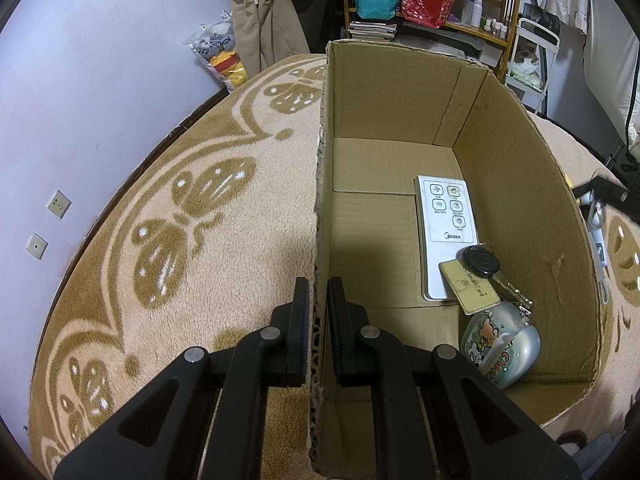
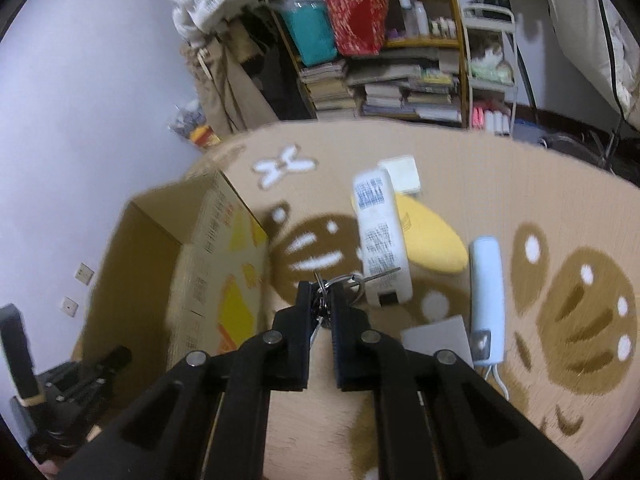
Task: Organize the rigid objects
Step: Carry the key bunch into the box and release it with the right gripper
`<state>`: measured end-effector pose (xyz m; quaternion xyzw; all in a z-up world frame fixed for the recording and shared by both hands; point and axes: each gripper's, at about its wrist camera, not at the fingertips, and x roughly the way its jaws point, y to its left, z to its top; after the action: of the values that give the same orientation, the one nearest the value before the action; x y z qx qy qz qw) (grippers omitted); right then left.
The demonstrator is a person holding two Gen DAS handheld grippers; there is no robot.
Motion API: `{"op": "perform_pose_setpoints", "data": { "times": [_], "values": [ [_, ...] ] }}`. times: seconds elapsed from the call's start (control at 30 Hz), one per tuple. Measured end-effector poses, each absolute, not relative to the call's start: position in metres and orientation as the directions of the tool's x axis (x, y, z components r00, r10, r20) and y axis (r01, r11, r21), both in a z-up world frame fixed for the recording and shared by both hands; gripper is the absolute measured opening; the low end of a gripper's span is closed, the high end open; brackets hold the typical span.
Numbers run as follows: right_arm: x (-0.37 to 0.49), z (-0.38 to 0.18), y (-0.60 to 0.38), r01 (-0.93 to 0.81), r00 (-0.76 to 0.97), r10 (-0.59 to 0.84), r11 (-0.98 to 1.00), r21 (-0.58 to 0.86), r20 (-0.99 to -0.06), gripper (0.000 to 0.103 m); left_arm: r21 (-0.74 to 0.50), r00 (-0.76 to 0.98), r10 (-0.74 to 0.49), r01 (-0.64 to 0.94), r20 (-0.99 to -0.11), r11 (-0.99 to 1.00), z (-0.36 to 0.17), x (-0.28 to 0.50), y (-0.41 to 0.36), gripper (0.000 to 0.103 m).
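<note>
Both wrist views look steeply down, close over the carpet (image 1: pixel 180 220); both show the cardboard box (image 2: pixel 208 264)

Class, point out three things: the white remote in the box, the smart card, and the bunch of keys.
white remote (image 1: pixel 444 216), left wrist view, button panel.
smart card (image 1: pixel 470 286), left wrist view, card face.
bunch of keys (image 2: pixel 352 282), right wrist view, key ring.

cluttered bookshelf (image 2: pixel 384 52); patterned carpet (image 1: pixel 180 240)

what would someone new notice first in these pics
The big cardboard box on the patterned rug, with the left gripper clamped on its near wall. Inside lie a white remote, a card and a cartoon jar. The right gripper pinches a bunch of keys above the rug.
</note>
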<state>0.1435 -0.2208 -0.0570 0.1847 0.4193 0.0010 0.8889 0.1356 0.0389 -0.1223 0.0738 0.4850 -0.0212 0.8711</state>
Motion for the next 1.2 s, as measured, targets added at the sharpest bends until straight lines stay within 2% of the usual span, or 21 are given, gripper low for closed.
{"op": "perform_pose_setpoints", "data": {
  "times": [0.5,1.0,1.2],
  "values": [
    [0.130,0.015,-0.170,-0.010,0.792,0.150,0.972,0.234,-0.591,0.010,0.108,0.530,0.036,0.106,-0.847,0.989,-0.122,0.135,0.039,0.010],
    [0.117,0.022,-0.117,-0.185,0.791,0.279,0.957,0.223,-0.544,0.010,0.176,0.548,0.090,0.107,-0.832,0.979,-0.120,0.132,0.033,0.010],
    [0.120,0.015,-0.115,-0.198,0.759,0.342,0.932,0.304,-0.553,0.010,0.234,0.567,0.131,0.112,-0.813,0.966,-0.120,0.128,0.025,0.010]
  ]
}}
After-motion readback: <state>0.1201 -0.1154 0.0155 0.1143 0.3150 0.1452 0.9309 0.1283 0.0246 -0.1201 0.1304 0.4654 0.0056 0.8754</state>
